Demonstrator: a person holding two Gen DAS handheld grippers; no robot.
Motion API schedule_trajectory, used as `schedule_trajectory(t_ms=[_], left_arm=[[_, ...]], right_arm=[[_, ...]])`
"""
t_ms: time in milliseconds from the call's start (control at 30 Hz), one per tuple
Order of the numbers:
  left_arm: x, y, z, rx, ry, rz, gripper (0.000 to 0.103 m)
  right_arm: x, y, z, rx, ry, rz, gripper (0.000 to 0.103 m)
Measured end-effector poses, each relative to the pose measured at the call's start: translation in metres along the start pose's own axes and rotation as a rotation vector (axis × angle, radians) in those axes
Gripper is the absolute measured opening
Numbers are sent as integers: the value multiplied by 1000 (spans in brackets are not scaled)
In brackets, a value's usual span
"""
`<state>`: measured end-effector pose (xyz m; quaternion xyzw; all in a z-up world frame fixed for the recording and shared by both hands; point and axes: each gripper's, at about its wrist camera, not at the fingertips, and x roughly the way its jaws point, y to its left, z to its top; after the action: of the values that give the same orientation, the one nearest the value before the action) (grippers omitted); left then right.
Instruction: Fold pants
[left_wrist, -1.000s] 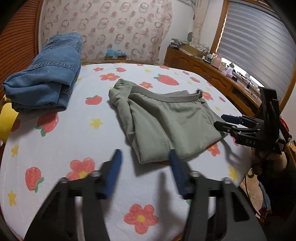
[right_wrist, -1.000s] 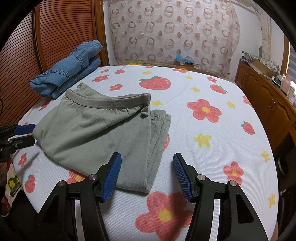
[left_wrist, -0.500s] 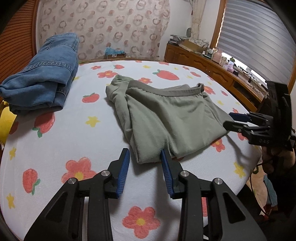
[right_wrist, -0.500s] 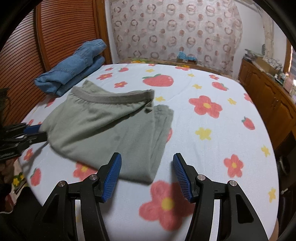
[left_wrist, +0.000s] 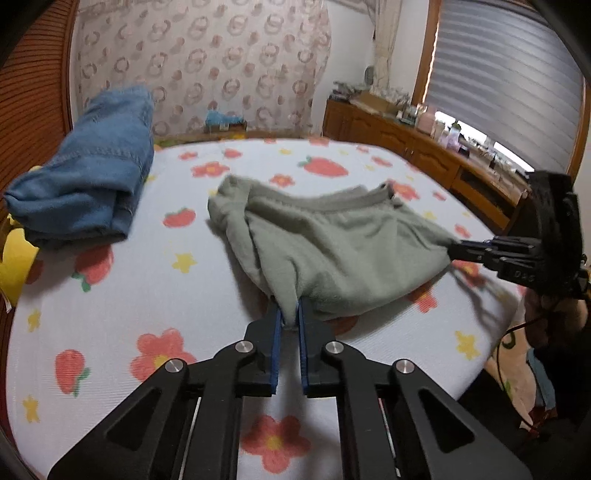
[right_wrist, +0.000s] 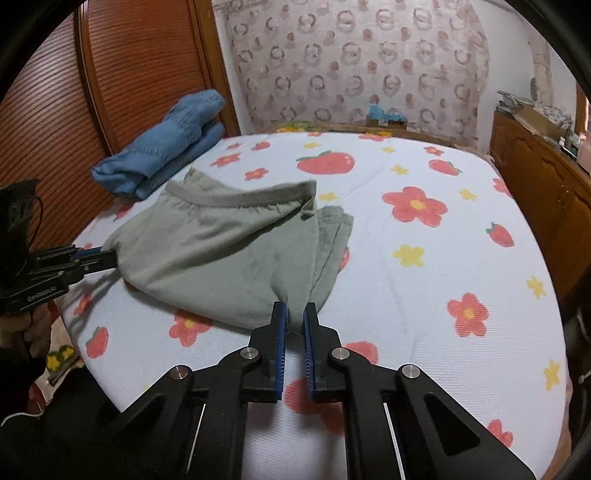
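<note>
While the bed (left_wrist: 110, 295) with its strawberry-and-flower sheet bore two garments, one folded pair of blue jeans (left_wrist: 85, 184) lay near its far edge and one folded pair of green pants (left_wrist: 332, 251) lay across the near part, waistband farthest away, long axis between the grippers. The left gripper (left_wrist: 290, 321) and the right gripper (right_wrist: 294, 317) were each clamped nearly shut on a near corner of the green pants, lifting the near edge.

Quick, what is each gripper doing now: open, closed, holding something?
Left gripper: closed on the near edge of the green pants.
Right gripper: closed on the same pants, at the other near corner.
</note>
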<state>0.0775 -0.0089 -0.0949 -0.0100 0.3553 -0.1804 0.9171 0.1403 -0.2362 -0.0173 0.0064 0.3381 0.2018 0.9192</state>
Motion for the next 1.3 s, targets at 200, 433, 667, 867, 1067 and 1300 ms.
schedule_trajectory(t_ms=[200,433,667,867,1067,1300], left_arm=[[-21,-6,0,7,-21,-28,9],[-40,-16,-5,29,-28,-38,9],[-34,-12,-16,-6,27,-53,9],[-30,-10,-15,-22,36,-44,28],[-31,-3,-8,-32,12,-23,64],[-19,10,11,-60,-10,15,85]], right_arm=[[-12,2,-6,4,-10,21,8],[-38,9,-12,-10,-22,39,8],[-43,14,-17,-14,-6,41,8],[-45,15,-11,-22,-2,25,15],[-46,16,-5,-37,-27,14,37],[-26,16,8,-61,-14,-5,39]])
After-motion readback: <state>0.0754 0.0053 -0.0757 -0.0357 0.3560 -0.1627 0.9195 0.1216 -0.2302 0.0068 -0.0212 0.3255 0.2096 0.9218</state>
